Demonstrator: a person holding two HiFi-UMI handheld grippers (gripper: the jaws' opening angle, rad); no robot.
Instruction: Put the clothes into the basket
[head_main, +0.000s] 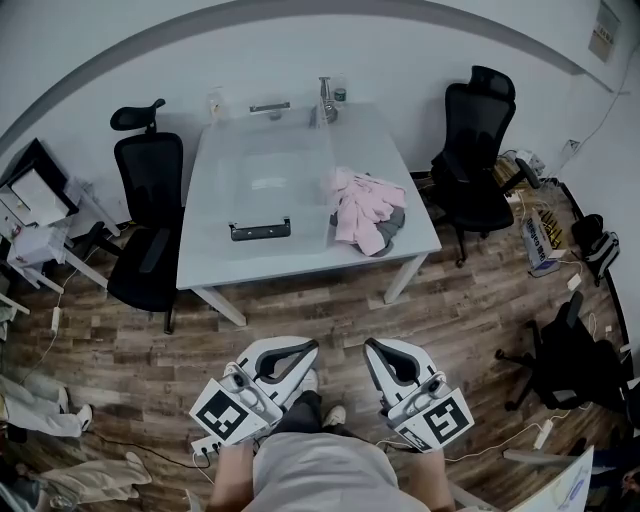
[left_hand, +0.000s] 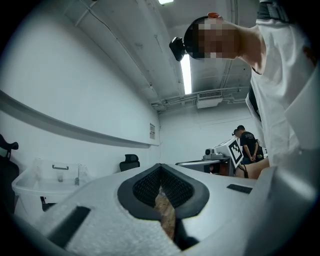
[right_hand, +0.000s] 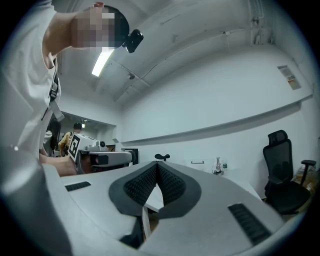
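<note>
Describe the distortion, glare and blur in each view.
Head view: fisheye bends the wall stripe into an arc; even light, clothes on the table sharp. Left gripper view: dark round border, ceiling lamp glares. Right gripper view: same border, chair sharp.

This looks like an office workroom or lab. Straight ahead of the fingers (head_main: 296, 352) a white table (head_main: 300, 262) stands between black swivel chairs (head_main: 148, 200) on wood-pattern flooring (head_main: 330, 310), where a power strip (head_main: 543, 432) lies. Above are bare white walls (left_hand: 75, 90), a strip light (left_hand: 186, 75) and exposed ceiling ducts (left_hand: 210, 97).
</note>
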